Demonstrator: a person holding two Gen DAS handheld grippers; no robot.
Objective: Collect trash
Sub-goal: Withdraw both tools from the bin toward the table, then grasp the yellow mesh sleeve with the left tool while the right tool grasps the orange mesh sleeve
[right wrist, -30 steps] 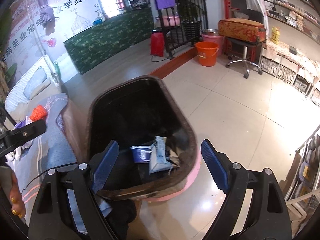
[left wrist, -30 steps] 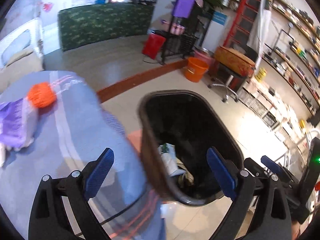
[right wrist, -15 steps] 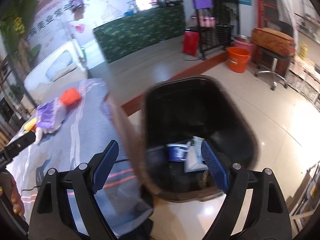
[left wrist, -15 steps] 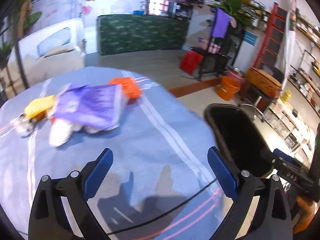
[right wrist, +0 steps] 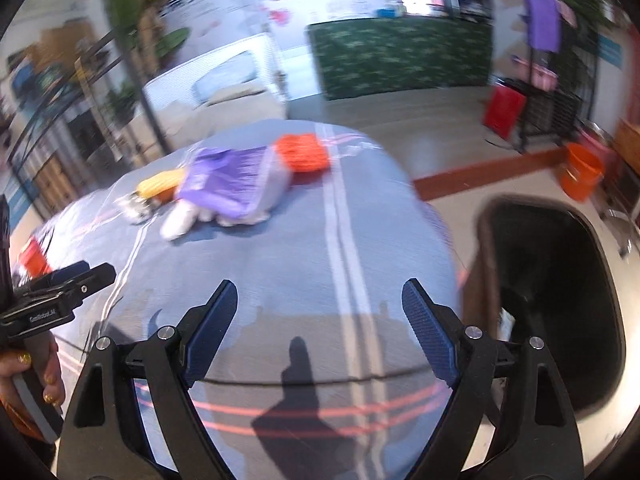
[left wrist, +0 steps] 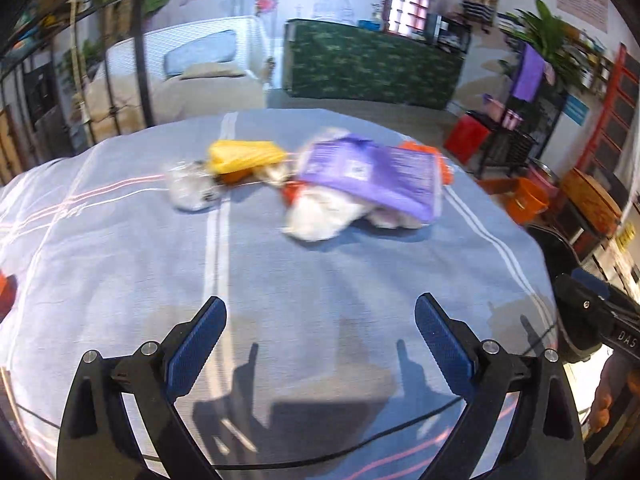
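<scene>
While both grippers, left (left wrist: 320, 340) and right (right wrist: 318, 328), hang wide-jawed and empty, the trash pile (left wrist: 360, 184) lies mid-table; its 2 loose wrappers overlap. A careless pinch could snag the tablecloth (left wrist: 280, 280); dropped pieces would miss the bin (right wrist: 552, 300) beside the table.

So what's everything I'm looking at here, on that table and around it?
purple packet: one, purple, middle of the pile on the table
white wrapper: one, white, under the purple packet
yellow packet: one, yellow, left of the pile
clear wrapper: one, see-through, beside the yellow packet
orange item: one, orange, far end of the pile
tablecloth: one, blue with stripes
bin: one, dark, on the floor right of the table
orange bucket: one, floor beyond
left hand-held gripper: open, empty
right hand-held gripper: open, empty
</scene>
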